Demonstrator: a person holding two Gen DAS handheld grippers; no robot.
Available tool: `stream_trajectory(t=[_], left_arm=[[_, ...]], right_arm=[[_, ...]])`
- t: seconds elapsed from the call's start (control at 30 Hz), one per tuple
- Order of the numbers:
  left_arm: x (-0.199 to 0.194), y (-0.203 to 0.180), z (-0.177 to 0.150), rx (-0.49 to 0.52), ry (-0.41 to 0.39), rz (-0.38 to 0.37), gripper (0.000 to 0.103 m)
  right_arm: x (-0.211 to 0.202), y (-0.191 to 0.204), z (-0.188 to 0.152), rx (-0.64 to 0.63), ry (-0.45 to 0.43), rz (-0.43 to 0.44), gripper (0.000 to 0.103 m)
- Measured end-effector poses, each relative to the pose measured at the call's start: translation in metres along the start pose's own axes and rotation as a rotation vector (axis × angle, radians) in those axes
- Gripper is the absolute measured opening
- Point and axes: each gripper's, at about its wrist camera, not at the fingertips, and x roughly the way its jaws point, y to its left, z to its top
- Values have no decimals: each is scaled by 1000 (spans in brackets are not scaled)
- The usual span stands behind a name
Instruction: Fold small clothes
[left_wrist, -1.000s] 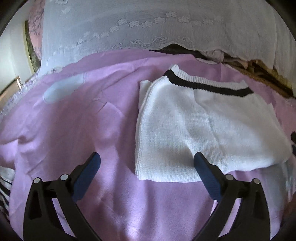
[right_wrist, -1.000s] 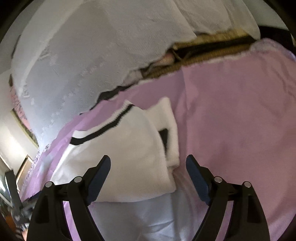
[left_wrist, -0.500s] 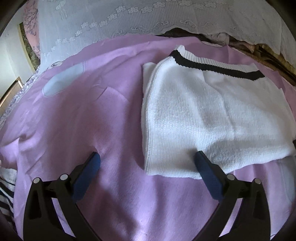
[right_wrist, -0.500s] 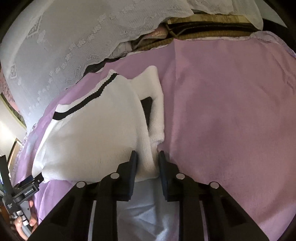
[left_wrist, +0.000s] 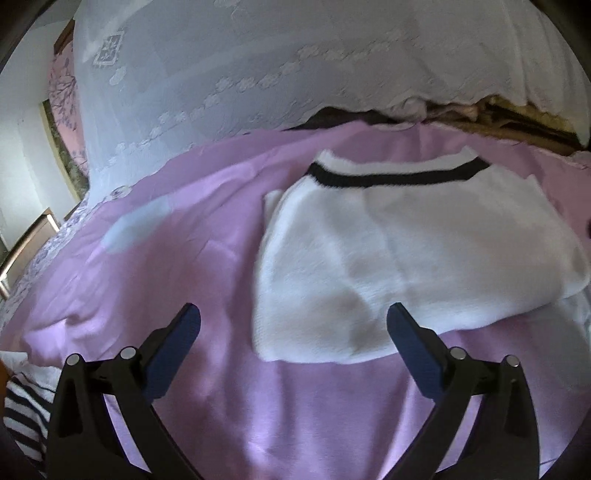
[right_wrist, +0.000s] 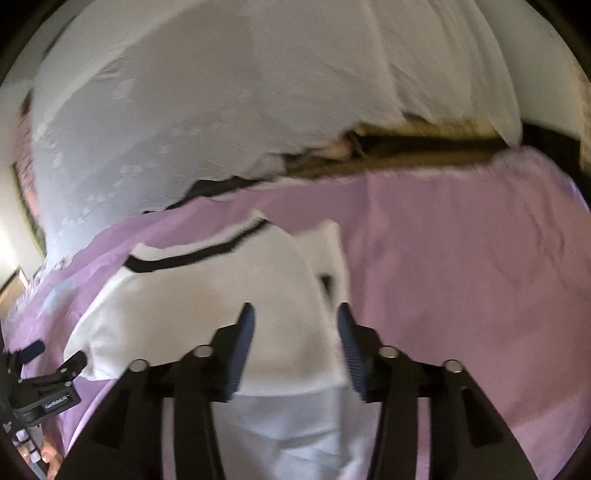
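Purple bed sheet (left_wrist: 192, 236) holds my white knit sweater with a black stripe (left_wrist: 406, 251); right gripper (right_wrist: 295, 325) half-closed around its corner should pinch tight, left gripper (left_wrist: 291, 325) wide.

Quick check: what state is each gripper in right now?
Left gripper: open, holding nothing, above the near edge of the white knit top.
Right gripper: tongs partly open around the top's corner; a firm grip cannot be told.
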Motion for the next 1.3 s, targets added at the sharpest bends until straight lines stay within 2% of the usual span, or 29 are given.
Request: stream_trajectory(t=[0.1, 0.27, 0.4, 0.53, 0.67, 0.73, 0.83, 1.0, 1.07, 1.13, 1.2, 1.3], left_arm=[[4, -4, 2, 9, 10, -24, 98], [16, -7, 3, -1, 50, -47, 98], [25, -13, 2, 8, 79, -50, 98], [26, -18, 1, 30, 82, -36, 98], [27, -18, 0, 38, 83, -32, 98], [27, -18, 0, 36, 86, -35, 98], [28, -18, 0, 37, 91, -37, 99], [29, -18, 0, 35, 95, -40, 99], [29, -18, -1, 37, 94, -38, 99], [28, -19, 0, 39, 88, -32, 98], [27, -20, 0, 42, 81, -27, 98], [25, -21, 0, 44, 67, -18, 98]], right_arm=[[10, 33, 0, -103, 14, 20, 54], [24, 64, -1, -210, 37, 28, 55], [35, 68, -7, -219, 101, 17, 61], [49, 57, -12, -162, 198, 27, 69], [52, 58, -16, -165, 226, 37, 78], [53, 65, -19, -200, 244, 33, 86], [53, 70, -23, -235, 257, 20, 89], [51, 68, -23, -222, 258, 34, 90], [41, 64, -19, -203, 205, 44, 90], [25, 60, -13, -167, 109, 66, 90], [20, 60, -8, -146, 73, 90, 90], [31, 72, -6, -169, 98, 87, 90]])
